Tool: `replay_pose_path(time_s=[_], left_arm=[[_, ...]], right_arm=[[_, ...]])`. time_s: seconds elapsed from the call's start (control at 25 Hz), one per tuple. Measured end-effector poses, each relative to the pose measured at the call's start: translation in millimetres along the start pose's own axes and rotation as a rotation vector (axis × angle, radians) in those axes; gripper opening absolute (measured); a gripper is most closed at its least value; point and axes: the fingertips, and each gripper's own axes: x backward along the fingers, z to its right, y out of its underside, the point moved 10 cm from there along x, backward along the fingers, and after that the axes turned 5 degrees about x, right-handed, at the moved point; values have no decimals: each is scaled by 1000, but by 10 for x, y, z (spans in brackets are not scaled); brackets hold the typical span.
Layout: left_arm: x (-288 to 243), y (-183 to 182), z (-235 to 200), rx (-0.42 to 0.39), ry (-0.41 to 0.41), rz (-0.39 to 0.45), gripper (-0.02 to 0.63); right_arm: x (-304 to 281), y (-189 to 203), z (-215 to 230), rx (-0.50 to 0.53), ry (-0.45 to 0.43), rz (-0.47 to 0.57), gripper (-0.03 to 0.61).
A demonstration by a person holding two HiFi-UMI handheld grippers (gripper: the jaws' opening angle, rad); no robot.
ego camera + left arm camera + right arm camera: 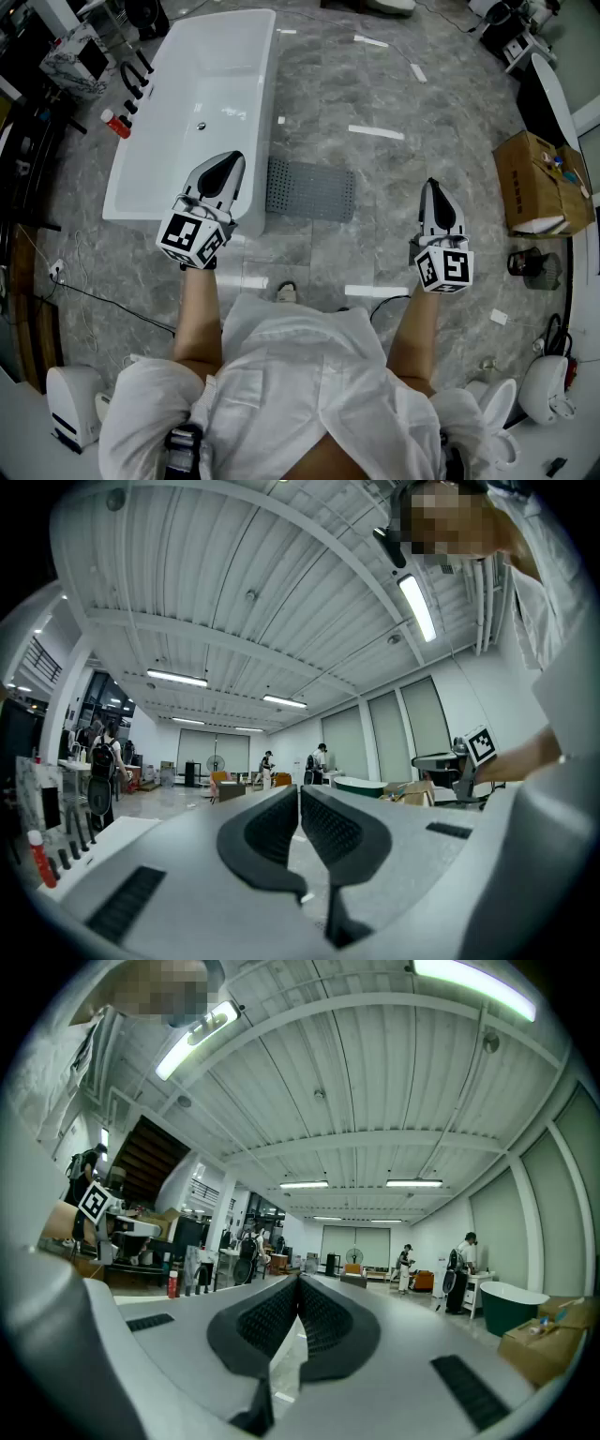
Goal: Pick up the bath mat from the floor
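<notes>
A grey bath mat (310,190) lies flat on the marble floor beside the white bathtub (202,103). My left gripper (225,169) is held above the tub's near corner, just left of the mat, and its jaws are shut with nothing between them (299,799). Out to the right of the mat, well clear of it, is my right gripper (435,195), also shut and empty (299,1286). Both gripper views point level across the room and do not show the mat.
A cardboard box (542,184) stands at the right. A red bottle (115,123) and dark taps sit at the tub's left rim. White tape strips (376,132) mark the floor. A cable (103,298) runs along the left. People stand far off in the hall.
</notes>
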Motion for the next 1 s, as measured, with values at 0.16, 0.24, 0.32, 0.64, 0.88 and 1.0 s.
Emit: replay_pose_path(time_s=[0.16, 0.24, 0.32, 0.64, 0.88, 1.0], left_arm=[[-31, 18, -7, -2, 3, -3, 17], [-39, 19, -18, -1, 3, -5, 17], [-33, 26, -46, 0, 2, -7, 17], [6, 86, -157, 14, -12, -9, 17], [7, 127, -260, 30, -13, -2, 17], [20, 166, -308, 40, -11, -2, 17]], right_arm=[[-39, 12, 21, 1, 1, 1, 26], [-58, 13, 14, 2, 0, 0, 26], [-87, 20, -18, 2, -3, -4, 26], [-184, 88, -101, -19, -25, -1, 26], [-275, 98, -165, -40, -20, 23, 28], [-309, 112, -210, -41, -13, 16, 29]])
